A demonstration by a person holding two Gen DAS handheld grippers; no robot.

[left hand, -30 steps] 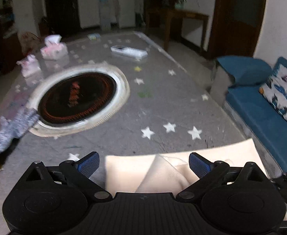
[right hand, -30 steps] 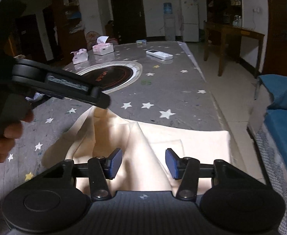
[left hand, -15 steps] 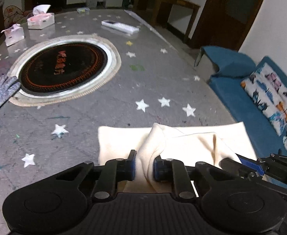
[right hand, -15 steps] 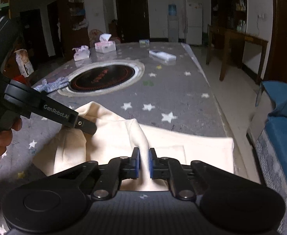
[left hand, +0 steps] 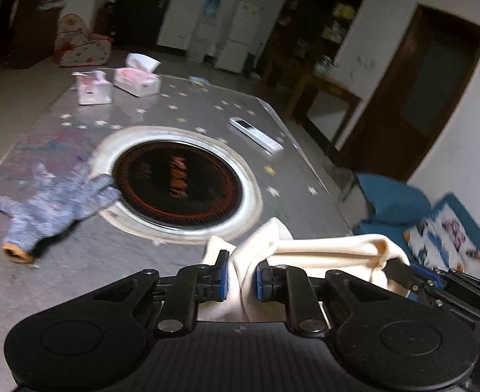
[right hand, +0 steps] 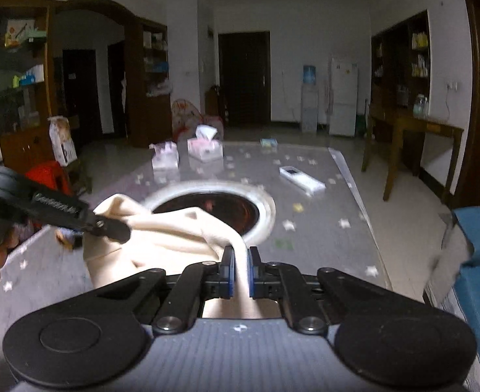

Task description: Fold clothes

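Star-patterned table (right hand: 321, 228), left gripper (left hand: 241, 276) and right gripper (right hand: 240, 269) each clamped on cream garment (right hand: 174, 228)

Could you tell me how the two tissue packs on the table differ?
The right pack is a larger box; the left pack is smaller and looks soft. The right pack has a white tissue standing tall from its top; the left pack shows only a low crumpled top. The right pack sits farther back; the left pack sits nearer. Both are pink and white and stand upright on the table.
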